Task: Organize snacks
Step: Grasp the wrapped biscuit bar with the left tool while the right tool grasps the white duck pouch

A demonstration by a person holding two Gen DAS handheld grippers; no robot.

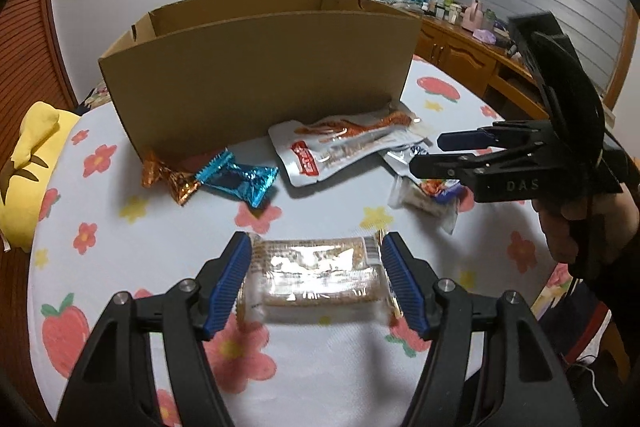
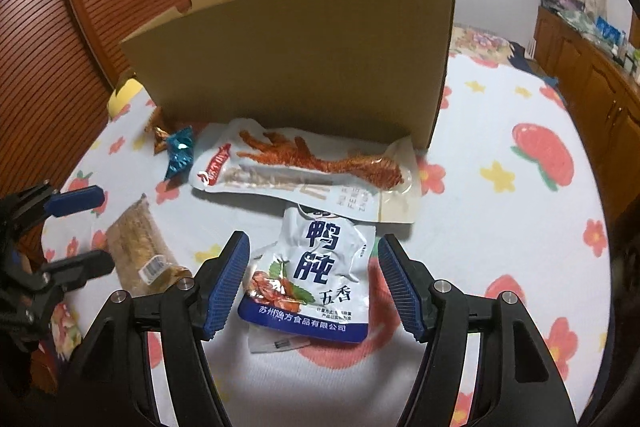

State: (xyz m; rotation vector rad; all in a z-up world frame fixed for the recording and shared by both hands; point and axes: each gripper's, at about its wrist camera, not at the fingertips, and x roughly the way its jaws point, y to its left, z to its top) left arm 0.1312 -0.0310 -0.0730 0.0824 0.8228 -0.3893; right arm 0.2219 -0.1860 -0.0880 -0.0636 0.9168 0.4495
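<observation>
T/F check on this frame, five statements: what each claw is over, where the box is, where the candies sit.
1. The left claw brackets a clear-wrapped cracker pack. True.
2. The right claw is shut on the blue-and-white pouch. False: its jaws stand open on either side of the pouch.
3. The cardboard box stands behind the snacks, top open. True.
4. The chicken-foot pack is inside the box. False: it lies on the floral cloth in front of the box.
5. The blue candy and orange candy lie by the box's front left corner. True.
</observation>
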